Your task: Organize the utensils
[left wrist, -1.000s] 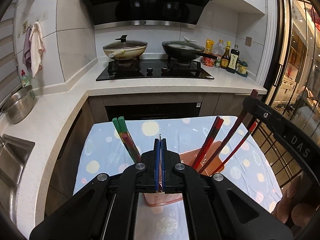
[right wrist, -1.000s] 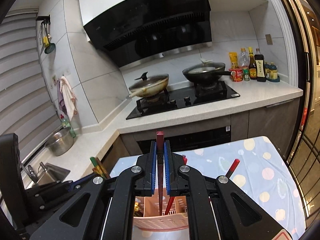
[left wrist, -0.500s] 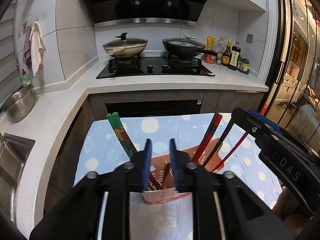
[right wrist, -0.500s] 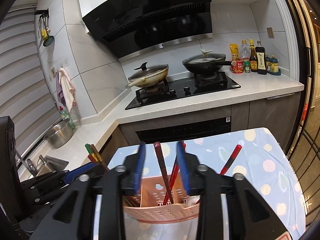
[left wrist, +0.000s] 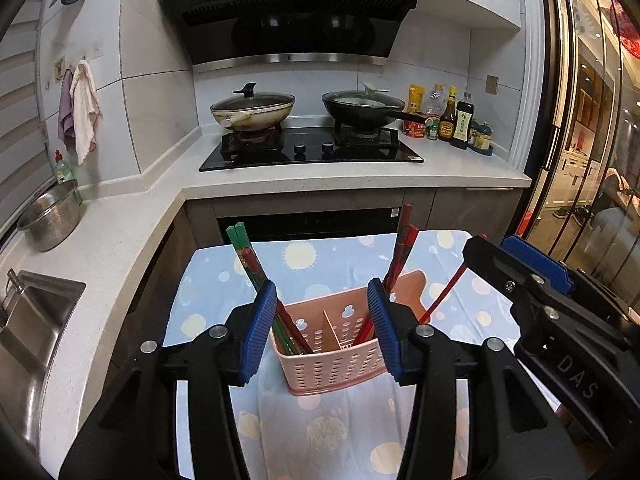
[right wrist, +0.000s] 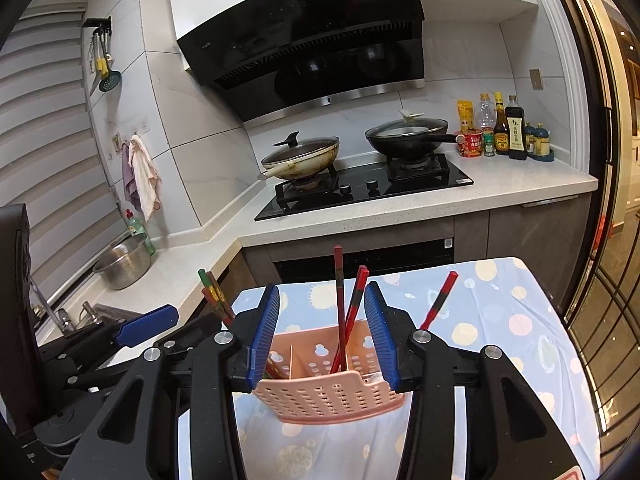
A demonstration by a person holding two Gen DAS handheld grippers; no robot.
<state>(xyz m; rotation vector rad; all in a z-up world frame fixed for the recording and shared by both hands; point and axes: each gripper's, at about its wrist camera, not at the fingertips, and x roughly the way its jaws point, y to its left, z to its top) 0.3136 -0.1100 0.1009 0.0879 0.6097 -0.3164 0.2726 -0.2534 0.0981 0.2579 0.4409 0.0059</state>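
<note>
A pink perforated basket (left wrist: 332, 356) stands on the cloth-covered table. Green chopsticks (left wrist: 248, 256) lean out of its left compartment and red chopsticks (left wrist: 402, 256) out of its right one. One more red chopstick (left wrist: 444, 296) leans further right. My left gripper (left wrist: 322, 290) hovers just before the basket, its jaws opening with nothing gripped. In the right wrist view my right gripper (right wrist: 322, 294) is also opening over the basket (right wrist: 328, 396). A dark red chopstick (right wrist: 339, 292) stands free between its pads, untouched. Each gripper shows at the edge of the other's view.
The table wears a light blue cloth with pale dots (left wrist: 320, 432). Behind it runs a white counter with a black hob (left wrist: 312, 152), two lidded pans and sauce bottles (left wrist: 452, 120). A steel bowl (left wrist: 50, 216) and a sink (left wrist: 24, 320) lie left, glass doors right.
Both grippers went from shut to open. The right one let go of the dark red chopstick, which now stands in the basket. Both have drawn back from the basket.
</note>
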